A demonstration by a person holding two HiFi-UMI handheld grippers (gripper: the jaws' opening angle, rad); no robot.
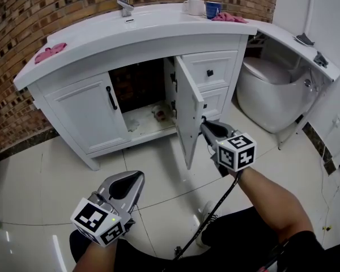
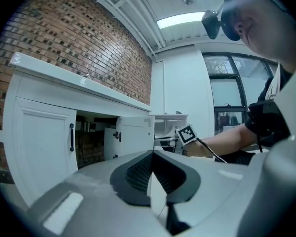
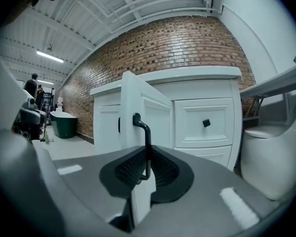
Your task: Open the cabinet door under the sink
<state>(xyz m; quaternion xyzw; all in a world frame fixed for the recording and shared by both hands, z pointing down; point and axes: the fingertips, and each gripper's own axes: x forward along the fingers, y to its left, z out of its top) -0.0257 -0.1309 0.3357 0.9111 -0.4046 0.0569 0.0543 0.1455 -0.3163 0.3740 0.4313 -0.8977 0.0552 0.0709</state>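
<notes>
While R gripper clamps its vertical handle, door stands swung outward.

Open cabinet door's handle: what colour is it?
Black curved bar handle, clearest in the right gripper view.

Head view from high up, looking steeply down at the white cabinet and floor, left gripper view low and further back, facing along the cabinet front, right gripper view right up close to the handle of the open door, all three share that door
</notes>
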